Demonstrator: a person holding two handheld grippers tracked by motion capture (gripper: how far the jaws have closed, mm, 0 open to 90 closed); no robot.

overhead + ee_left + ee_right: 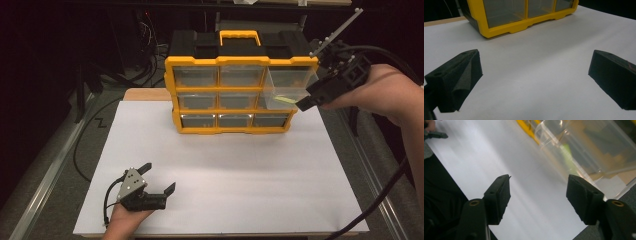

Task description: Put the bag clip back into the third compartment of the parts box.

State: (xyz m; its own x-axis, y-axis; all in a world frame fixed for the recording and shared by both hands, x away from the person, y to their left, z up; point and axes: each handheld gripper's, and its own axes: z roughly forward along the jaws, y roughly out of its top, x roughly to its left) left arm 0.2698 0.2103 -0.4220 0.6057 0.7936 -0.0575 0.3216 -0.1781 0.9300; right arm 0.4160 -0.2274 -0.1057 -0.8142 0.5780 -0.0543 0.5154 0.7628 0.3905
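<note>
Left claw [159, 178], nearest at lower left of the high view, rests spread and empty on the desk [250, 165]. The clear drawer [290, 85] stands pulled out at the yellow organizer's [240, 95] upper right; the right claw [306, 104], spread and empty, hangs beside it. Best re-grip the drawer front squarely.

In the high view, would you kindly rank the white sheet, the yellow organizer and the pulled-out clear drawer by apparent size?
1. White sheet
2. Yellow organizer
3. Clear drawer
</note>
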